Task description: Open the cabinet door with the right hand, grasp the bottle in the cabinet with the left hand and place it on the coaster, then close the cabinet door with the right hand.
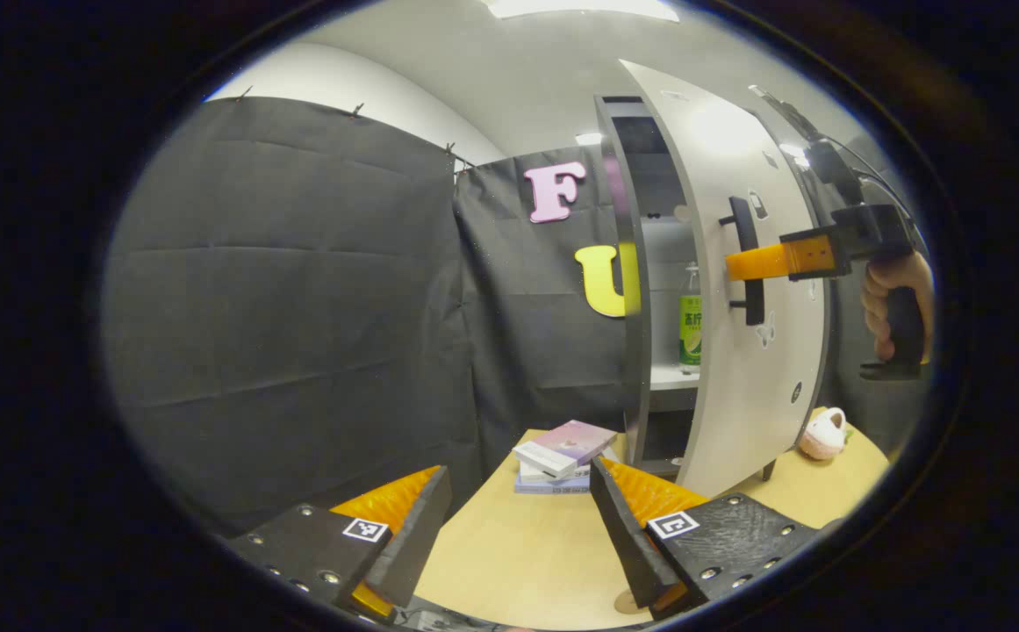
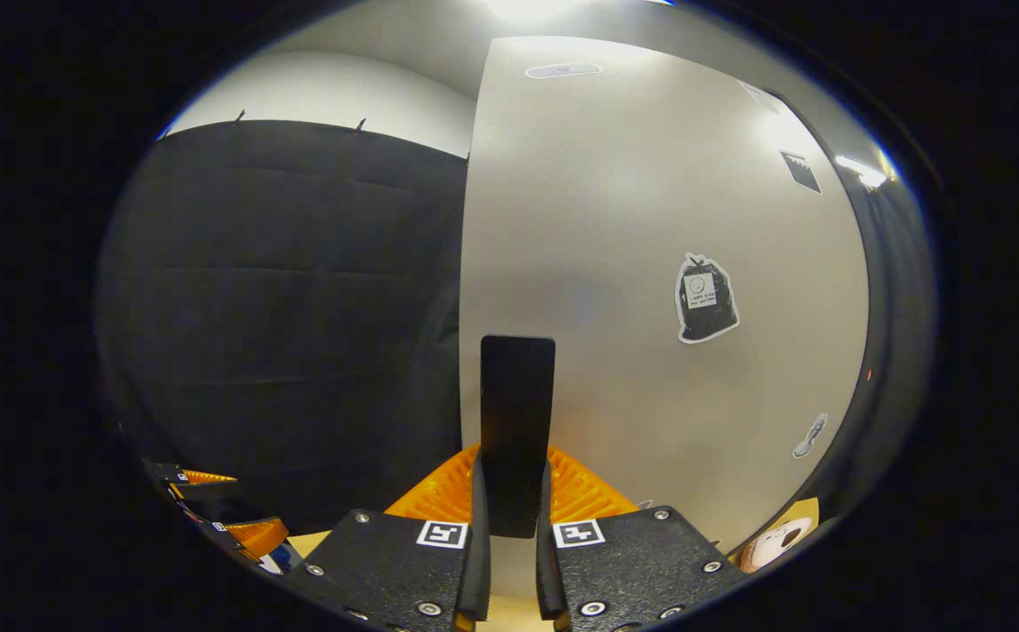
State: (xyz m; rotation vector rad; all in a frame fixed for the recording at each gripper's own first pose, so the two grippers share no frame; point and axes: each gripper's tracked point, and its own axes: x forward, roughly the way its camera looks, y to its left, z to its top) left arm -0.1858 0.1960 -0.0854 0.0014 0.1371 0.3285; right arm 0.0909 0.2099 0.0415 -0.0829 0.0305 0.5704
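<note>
While the right gripper (image 2: 512,518) has its jaws clamped on the black door handle (image 2: 517,421), which stands upright between them, the cabinet door (image 1: 742,290) is part-way open, so step one looks to be in hand. Left gripper (image 1: 520,527) sits low over the table (image 1: 509,562), jaws wide apart and empty, with the book stack (image 1: 562,455) just ahead of them. Cabinet (image 1: 636,290) holds the bottle (image 1: 691,320) upright on its shelf, far ahead and right of the left jaws; next move probably needs the door swung wider, then a reach in.
</note>
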